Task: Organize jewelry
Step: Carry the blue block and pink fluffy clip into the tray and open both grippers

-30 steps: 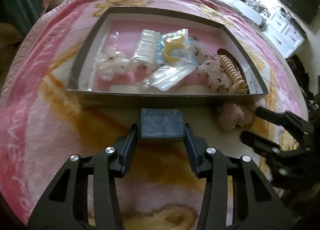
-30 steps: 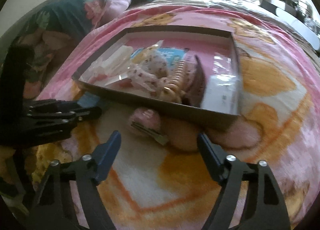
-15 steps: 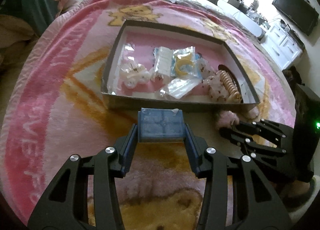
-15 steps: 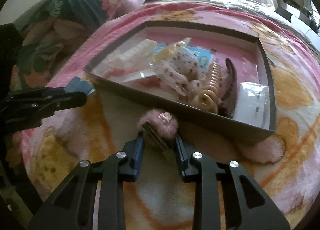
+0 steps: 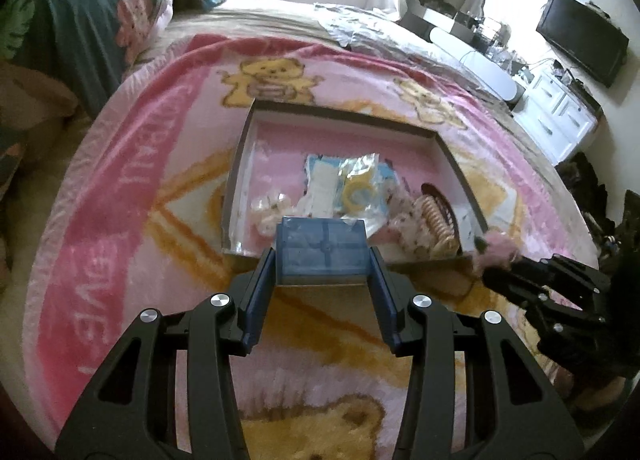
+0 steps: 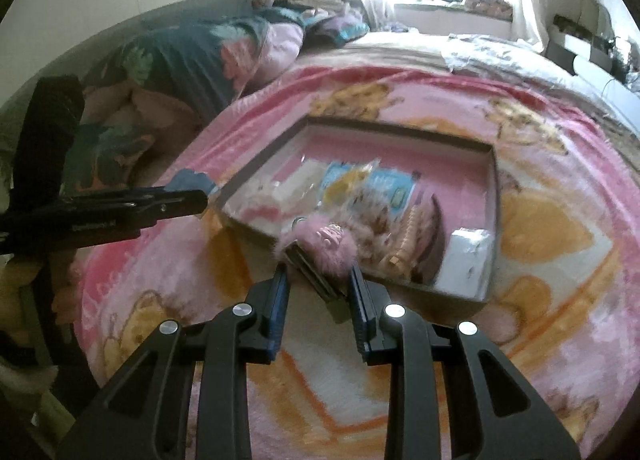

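The pink fluffy hair clip [image 6: 322, 246] was off the blanket [image 6: 400, 392] and pinched between my right gripper [image 6: 320, 288]'s fingers, its metal clasp caught between the pads and the fur sticking out ahead over the near wall of the shallow box [image 6: 494, 196]. A second before, those fingers had stood wide apart with the clip lying loose on the fleece in front of the box; since then they had closed on it and I had lifted it, so the grasp looked good, though the clip sat skewed between the pads and I judged it might swing. My left gripper [image 5: 322, 280] was likewise clenched, on the small blue box [image 5: 322, 248], a grip unchanged over that second, and it too had risen: the blue box now hung above the near edge of the open tray-like box [image 5: 236, 164] rather than low over the blanket. Inside the shallow box lay the things already gathered: the yellow ring in a clear packet [image 5: 358, 192], a white clip [image 5: 270, 208] and the beige spiral hair tie [image 5: 434, 220]. To my mind both pieces were clear to be carried forward over the wall and set down in a bare patch of the pink floor.
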Tool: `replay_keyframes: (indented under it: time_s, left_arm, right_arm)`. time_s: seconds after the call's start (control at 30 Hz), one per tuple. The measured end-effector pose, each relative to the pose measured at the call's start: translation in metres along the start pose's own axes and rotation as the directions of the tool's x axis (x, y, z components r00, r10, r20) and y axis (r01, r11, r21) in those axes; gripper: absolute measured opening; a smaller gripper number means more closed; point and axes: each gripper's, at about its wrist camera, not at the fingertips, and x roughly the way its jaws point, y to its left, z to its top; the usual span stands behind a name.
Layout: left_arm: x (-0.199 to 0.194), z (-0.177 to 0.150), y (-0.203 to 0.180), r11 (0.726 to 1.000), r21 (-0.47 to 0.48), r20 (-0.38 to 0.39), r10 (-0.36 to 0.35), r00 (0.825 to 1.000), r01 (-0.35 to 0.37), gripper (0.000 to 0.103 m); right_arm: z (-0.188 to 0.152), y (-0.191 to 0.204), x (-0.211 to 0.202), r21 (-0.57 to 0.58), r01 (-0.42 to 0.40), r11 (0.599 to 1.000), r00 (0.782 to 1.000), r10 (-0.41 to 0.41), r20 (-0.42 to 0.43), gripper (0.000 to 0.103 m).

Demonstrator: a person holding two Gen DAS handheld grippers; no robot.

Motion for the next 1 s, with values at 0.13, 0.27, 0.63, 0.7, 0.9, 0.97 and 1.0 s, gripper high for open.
replay_keyframes:
  time_s: [0.13,0.27,0.63,0.7,0.9,0.97,1.0]
  left_arm:
    - [-0.003,0.013,-0.01,1.0,0.017,0.021,-0.008,1.0,0.007,0.037]
    - [-0.001,0.023,-0.019,0.999,0.037,0.034,-0.015,0.999,0.013,0.037]
    - [0.03,0.038,-0.043,0.997,0.068,0.007,-0.027,1.0,0.026,0.037]
    - [0.038,0.039,-0.046,0.997,0.072,-0.003,-0.026,1.0,0.026,0.037]
    - [0.063,0.037,-0.049,0.997,0.075,-0.043,-0.025,0.999,0.028,0.037]
    - [0.069,0.036,-0.05,0.997,0.075,-0.056,-0.022,0.998,0.026,0.037]
    - [0.073,0.035,-0.05,0.997,0.075,-0.062,-0.022,0.998,0.027,0.037]
  right_arm:
    - [0.01,-0.012,-0.01,0.013,0.027,1.0,0.999,-0.028,0.035,0.027]
    - [0.013,-0.025,-0.016,0.032,0.059,0.998,0.996,-0.061,0.057,0.027]
    - [0.012,-0.068,-0.016,0.129,0.123,0.984,0.989,-0.133,0.071,0.027]
    - [0.01,-0.075,-0.014,0.144,0.132,0.981,0.988,-0.142,0.065,0.027]
    - [0.005,-0.086,-0.001,0.16,0.138,0.977,0.988,-0.146,0.039,0.027]
    - [0.004,-0.087,0.006,0.161,0.139,0.977,0.989,-0.145,0.025,0.027]
    - [0.003,-0.087,0.009,0.16,0.139,0.977,0.989,-0.144,0.019,0.027]
